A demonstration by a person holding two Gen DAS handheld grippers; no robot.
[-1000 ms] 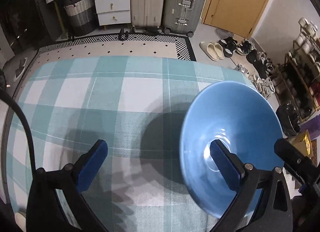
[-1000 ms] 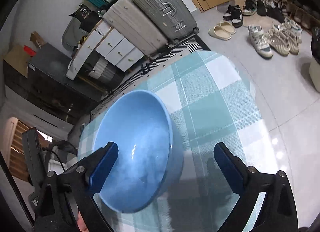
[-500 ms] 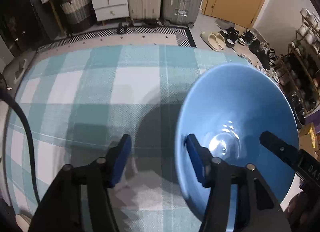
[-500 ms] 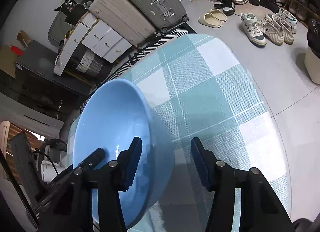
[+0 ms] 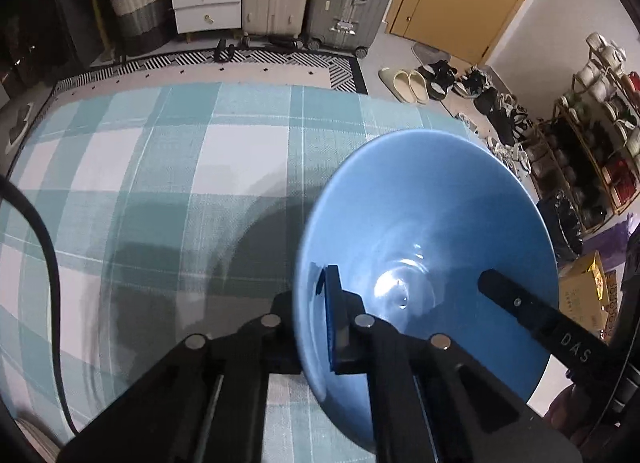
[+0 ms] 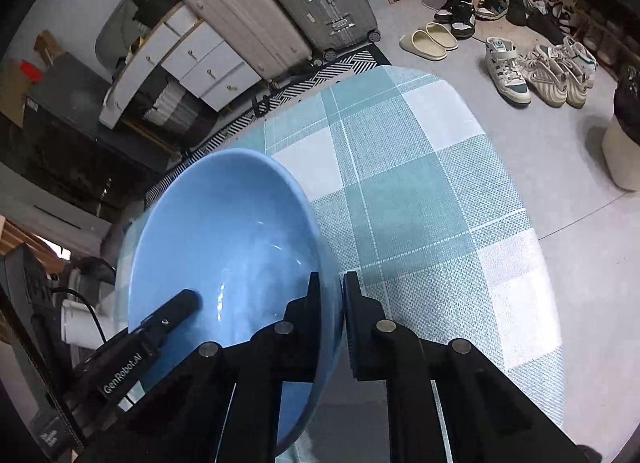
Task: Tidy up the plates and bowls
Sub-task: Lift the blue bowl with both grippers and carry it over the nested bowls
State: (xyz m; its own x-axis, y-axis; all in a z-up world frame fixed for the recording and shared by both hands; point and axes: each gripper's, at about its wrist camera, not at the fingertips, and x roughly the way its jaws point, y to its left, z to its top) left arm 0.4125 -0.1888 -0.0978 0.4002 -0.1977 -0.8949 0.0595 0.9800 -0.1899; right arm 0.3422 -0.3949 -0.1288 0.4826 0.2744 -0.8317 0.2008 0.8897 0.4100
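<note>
Both claws pinch opposite rims of one blue bowl (image 5: 432,223), held tilted above the checked desk (image 5: 160,167): left claw (image 5: 308,319) and right claw (image 6: 332,303) are clamped narrow. No plates or other bowls show, so sorting seems barely begun.

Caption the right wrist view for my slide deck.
Right hand-held gripper clamps blue bowl rim above checkered tablecloth.
</note>
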